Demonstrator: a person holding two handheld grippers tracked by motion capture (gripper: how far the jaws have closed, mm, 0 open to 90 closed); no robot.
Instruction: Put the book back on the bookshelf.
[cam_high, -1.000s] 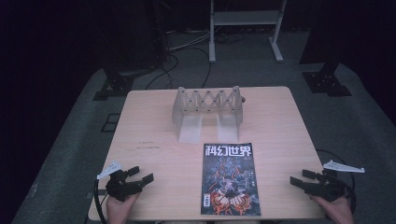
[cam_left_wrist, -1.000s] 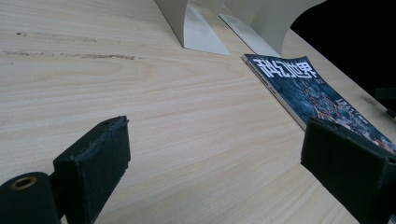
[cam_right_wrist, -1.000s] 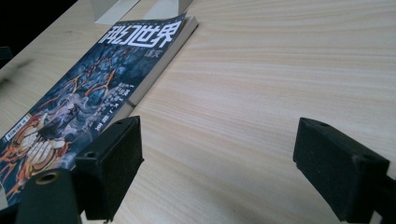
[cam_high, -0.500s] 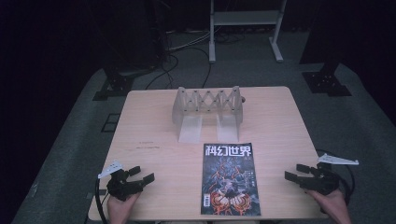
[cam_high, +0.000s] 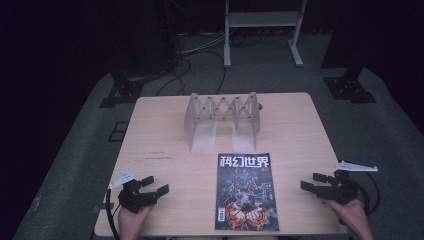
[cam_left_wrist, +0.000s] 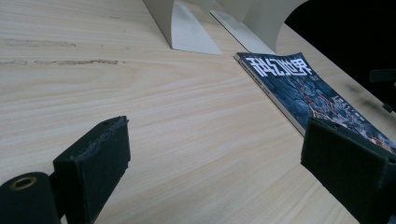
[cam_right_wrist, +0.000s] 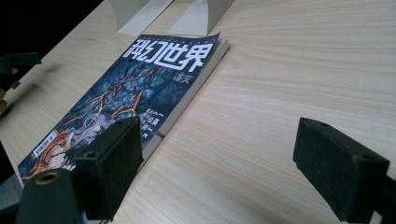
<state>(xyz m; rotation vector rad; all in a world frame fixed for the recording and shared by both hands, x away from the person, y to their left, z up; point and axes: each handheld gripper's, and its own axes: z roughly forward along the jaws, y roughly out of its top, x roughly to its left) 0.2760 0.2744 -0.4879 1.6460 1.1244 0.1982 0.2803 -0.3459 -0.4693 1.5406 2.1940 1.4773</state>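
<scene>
A magazine (cam_high: 246, 192) with a dark cover and white title characters lies flat near the table's front edge; the left gripper view has it as magazine (cam_left_wrist: 308, 91), the right gripper view as magazine (cam_right_wrist: 135, 95). My left gripper (cam_high: 151, 186) rests open at the front left, apart from the magazine; its jaws stand wide over bare wood, left gripper (cam_left_wrist: 219, 175). My right gripper (cam_high: 311, 182) is open at the front right, pointing toward the magazine's right edge, right gripper (cam_right_wrist: 219, 161).
A pale folding rack (cam_high: 222, 115) with a zigzag top stands at the table's (cam_high: 160, 135) middle back, rack (cam_left_wrist: 187, 28). A metal stand (cam_high: 262, 30) and cables lie on the dark floor behind. Bare wood spreads on both sides of the magazine.
My right gripper has shifted left, inward from the table's right edge toward the magazine. The left gripper has stayed put.
</scene>
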